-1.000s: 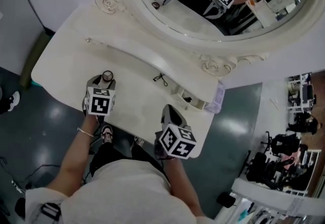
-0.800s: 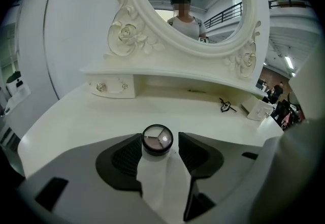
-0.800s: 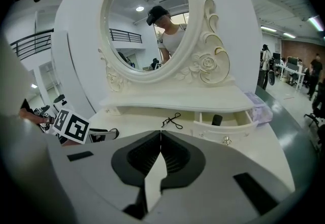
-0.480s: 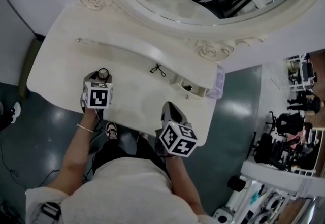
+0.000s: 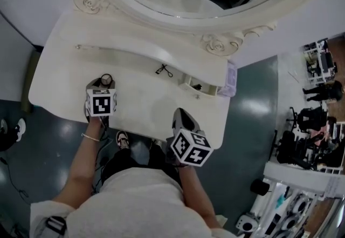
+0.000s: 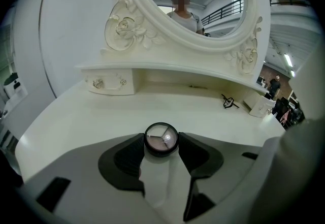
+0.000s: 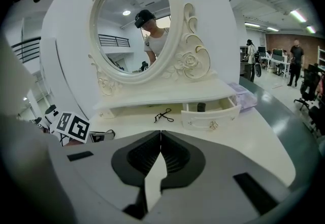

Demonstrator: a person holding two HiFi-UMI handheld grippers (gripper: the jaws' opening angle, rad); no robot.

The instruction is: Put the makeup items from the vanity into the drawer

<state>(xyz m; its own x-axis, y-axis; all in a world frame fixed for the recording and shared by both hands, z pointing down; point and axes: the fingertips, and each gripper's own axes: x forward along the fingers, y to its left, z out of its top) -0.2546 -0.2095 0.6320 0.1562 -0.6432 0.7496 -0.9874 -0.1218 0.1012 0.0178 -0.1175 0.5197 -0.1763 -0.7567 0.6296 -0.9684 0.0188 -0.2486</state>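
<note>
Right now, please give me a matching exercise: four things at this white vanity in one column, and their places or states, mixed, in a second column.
Things
1. round dark compact with clear lid
2. thin black metal tool
3. small white drawer
4. right tongs

Places or states
A. shut, holding nothing
B. pulled open
C. clamped in the left tongs
D. lying loose on the white vanity top

Pairs: 1-C, 2-D, 3-B, 4-A
</note>
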